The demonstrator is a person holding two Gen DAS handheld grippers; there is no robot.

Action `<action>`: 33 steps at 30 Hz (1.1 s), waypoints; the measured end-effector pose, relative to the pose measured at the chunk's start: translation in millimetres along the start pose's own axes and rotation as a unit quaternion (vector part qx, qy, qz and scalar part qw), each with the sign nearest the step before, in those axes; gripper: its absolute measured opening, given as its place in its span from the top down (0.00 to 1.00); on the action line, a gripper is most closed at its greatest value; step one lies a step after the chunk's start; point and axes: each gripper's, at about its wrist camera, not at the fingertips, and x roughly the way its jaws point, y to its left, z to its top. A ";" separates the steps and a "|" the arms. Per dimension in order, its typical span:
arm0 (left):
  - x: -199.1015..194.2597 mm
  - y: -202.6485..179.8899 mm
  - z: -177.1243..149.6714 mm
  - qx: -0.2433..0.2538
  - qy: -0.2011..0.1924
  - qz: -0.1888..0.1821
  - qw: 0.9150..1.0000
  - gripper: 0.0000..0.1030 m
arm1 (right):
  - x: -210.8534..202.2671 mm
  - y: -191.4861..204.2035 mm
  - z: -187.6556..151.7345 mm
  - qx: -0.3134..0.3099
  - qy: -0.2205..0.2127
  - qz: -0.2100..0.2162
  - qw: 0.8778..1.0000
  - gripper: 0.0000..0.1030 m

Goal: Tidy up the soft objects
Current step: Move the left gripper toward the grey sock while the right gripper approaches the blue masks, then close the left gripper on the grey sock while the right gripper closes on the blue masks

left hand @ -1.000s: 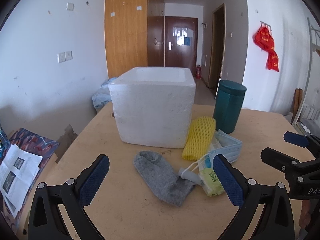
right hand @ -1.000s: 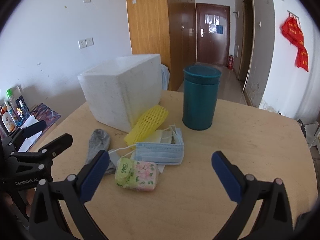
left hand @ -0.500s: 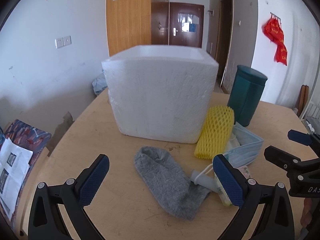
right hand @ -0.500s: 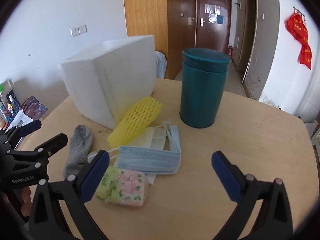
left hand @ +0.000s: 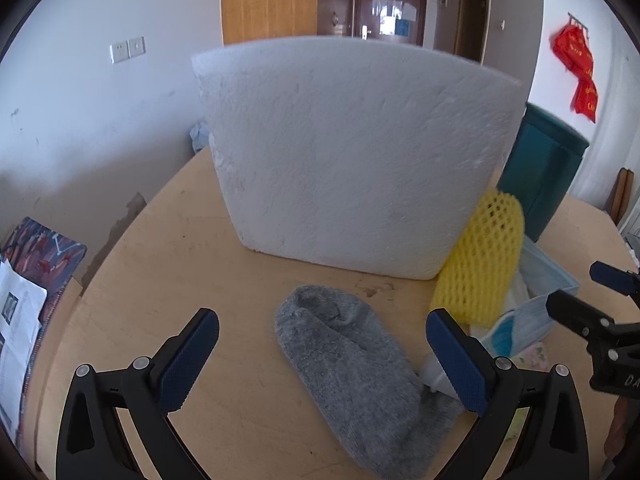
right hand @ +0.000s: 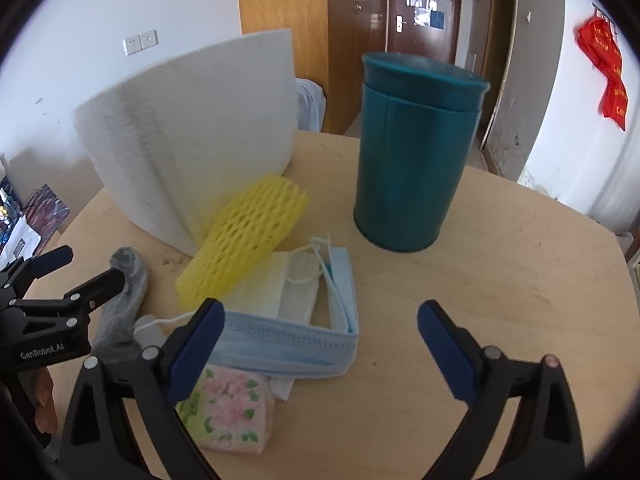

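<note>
Round wooden table (right hand: 500, 280), soft things heaped near its middle. Nothing sorted yet, by the look of it: every soft item lies loose on the tabletop, none seen inside a container.

Left gripper (left hand: 322, 354): tongs wide, holding nothing, low over the table. The grey sock (left hand: 356, 372) lies flat between the two blue pads, its cuff toward the white foam box (left hand: 352, 160). Likely the first pick.

Right gripper (right hand: 318, 340): tongs wide too, nothing held. Beneath and ahead of it, the blue face mask (right hand: 288, 344) lies over a floral tissue pack (right hand: 228, 412) and some white masks (right hand: 280, 288). A yellow foam net sleeve (right hand: 244, 240) leans against the foam box's near right corner, overlapping the masks.

The foam box stands at the far left of the pile; whether it is open at the top and what is in it cannot be told from either view. A teal lidded canister (right hand: 412, 160) stands right of it, apart from the heap.

Judgement: task at its very start. Sock, sleeve, masks and tissue pack all remain to be collected, presumably into the box.
</note>
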 end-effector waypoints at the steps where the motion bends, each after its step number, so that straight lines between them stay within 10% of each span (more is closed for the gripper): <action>1: 3.0 0.6 0.6 0.000 0.004 0.002 1.000 0.01 | 2.6 -0.7 0.0 0.001 0.002 -0.001 1.000 0.04; 11: 32.2 15.2 5.9 -0.004 0.051 0.011 0.999 0.09 | 20.3 -2.5 1.0 0.013 0.020 0.007 1.000 0.12; 16: 45.2 23.8 8.9 -0.011 0.071 0.018 0.997 0.20 | 27.4 -4.3 2.1 0.019 0.033 0.022 0.999 0.37; 33: 55.1 50.4 15.0 -0.033 0.070 -0.010 0.997 0.83 | -3.3 -18.5 -3.3 0.069 0.012 0.061 0.996 0.79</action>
